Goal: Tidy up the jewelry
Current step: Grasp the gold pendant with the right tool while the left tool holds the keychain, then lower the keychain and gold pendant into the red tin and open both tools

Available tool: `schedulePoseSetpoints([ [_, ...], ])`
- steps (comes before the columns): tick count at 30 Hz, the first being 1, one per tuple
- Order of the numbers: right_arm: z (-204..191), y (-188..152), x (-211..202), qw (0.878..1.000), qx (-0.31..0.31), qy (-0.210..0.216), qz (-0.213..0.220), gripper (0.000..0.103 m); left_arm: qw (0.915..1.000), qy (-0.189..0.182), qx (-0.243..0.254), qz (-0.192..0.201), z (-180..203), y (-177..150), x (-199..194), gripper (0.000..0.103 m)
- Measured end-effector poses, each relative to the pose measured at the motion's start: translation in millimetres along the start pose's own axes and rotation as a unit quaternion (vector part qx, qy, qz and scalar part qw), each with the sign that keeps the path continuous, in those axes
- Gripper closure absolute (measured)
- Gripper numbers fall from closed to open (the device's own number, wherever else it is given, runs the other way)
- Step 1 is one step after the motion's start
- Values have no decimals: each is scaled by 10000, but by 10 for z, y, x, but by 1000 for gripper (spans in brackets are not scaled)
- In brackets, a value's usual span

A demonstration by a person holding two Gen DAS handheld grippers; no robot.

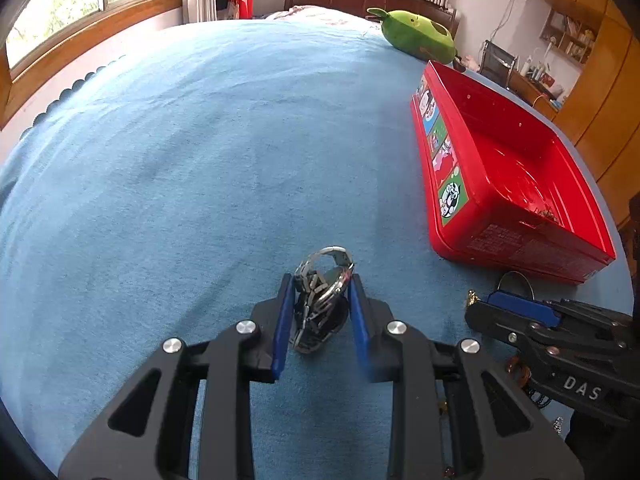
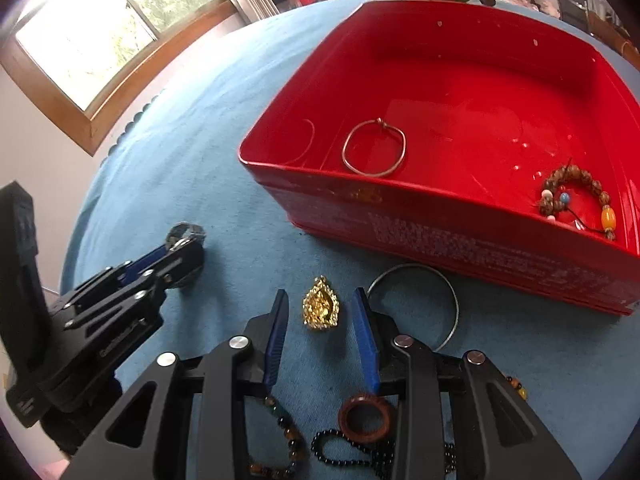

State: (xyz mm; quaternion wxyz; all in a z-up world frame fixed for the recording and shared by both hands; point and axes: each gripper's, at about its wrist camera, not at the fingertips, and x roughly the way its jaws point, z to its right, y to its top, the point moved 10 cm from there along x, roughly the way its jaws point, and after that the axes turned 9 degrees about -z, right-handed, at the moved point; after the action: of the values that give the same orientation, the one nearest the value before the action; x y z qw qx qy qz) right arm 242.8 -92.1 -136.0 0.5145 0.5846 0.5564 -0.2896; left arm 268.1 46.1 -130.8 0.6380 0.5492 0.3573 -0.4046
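My left gripper [image 1: 320, 284] is shut on a silver metal wristwatch [image 1: 320, 304] on the blue cloth; it also shows in the right wrist view [image 2: 182, 246]. My right gripper [image 2: 320, 302] is open, its fingers on either side of a gold pendant [image 2: 321, 309] lying on the cloth. The red tin box [image 2: 460, 224] stands just beyond, holding a thin silver bangle [image 2: 374, 148] and a wooden bead bracelet [image 2: 576, 200]. A second silver bangle [image 2: 448, 288] lies by the right finger.
A brown wooden ring [image 2: 366, 418], a black bead string [image 2: 352, 452] and a dark bead bracelet [image 2: 288, 436] lie under my right gripper. A green plush toy [image 1: 416, 34] sits beyond the box. The blue cloth [image 1: 200, 160] stretches far left.
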Motion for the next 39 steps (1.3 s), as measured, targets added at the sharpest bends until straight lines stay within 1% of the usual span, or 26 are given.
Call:
schedulePoseSetpoints([
  [5, -71, -7, 44, 9992, -266, -308, 50, 70, 10000, 3, -27, -17, 10, 15, 18, 77],
  [6, -96, -15, 55, 9990, -320, -318, 55, 68, 10000, -1, -31, -17, 9, 15, 16, 77],
  [7, -115, -14, 67, 9988, -370, -329, 58, 64, 10000, -5, -35, -19, 11, 17, 17, 77],
  [10, -137, -13, 86, 9978, -485, -445, 77, 63, 10000, -8, -39, -19, 16, 22, 22, 77],
  [11, -143, -9, 93, 9972, -520, -528, 104, 65, 10000, -9, -42, -19, 17, 22, 22, 77],
  [13, -151, 19, 113, 9953, -587, -750, 186, 83, 10000, -11, -49, -18, 16, 21, 20, 77],
  [14, -162, 38, 128, 9952, -590, -755, 214, 85, 10000, -12, -51, -15, 15, 22, 19, 77],
  [18, -73, 31, 46, 9987, -358, -246, 255, 85, 10000, -1, -53, -1, 12, 24, 20, 77],
  [19, -49, 15, 17, 9991, -328, -139, 243, 89, 10000, 7, -60, 9, 8, 26, 16, 77],
  [21, -35, -11, -89, 9990, -293, 144, 291, 89, 10000, -8, -70, 38, 5, 32, 4, 77],
  [26, -32, -7, -345, 9970, -278, 461, 554, 89, 9999, -54, -50, 139, 22, 46, -35, 77],
  [31, 104, -40, -519, 9956, -146, 617, 695, 89, 9996, -148, -17, 248, 58, 63, -85, 77],
  [33, 141, -42, -632, 9945, -121, 664, 796, 89, 9994, -251, -3, 256, 91, 62, -114, 77],
  [35, 162, -17, -776, 9927, -77, 720, 965, 89, 9990, -353, 10, 287, 137, 73, -176, 77],
  [37, 226, 26, -927, 9909, -20, 721, 1141, 89, 9986, -377, 59, 376, 194, 97, -259, 78],
  [39, 349, 61, -1094, 9891, 66, 668, 1308, 89, 9979, -368, 184, 501, 284, 144, -378, 81],
])
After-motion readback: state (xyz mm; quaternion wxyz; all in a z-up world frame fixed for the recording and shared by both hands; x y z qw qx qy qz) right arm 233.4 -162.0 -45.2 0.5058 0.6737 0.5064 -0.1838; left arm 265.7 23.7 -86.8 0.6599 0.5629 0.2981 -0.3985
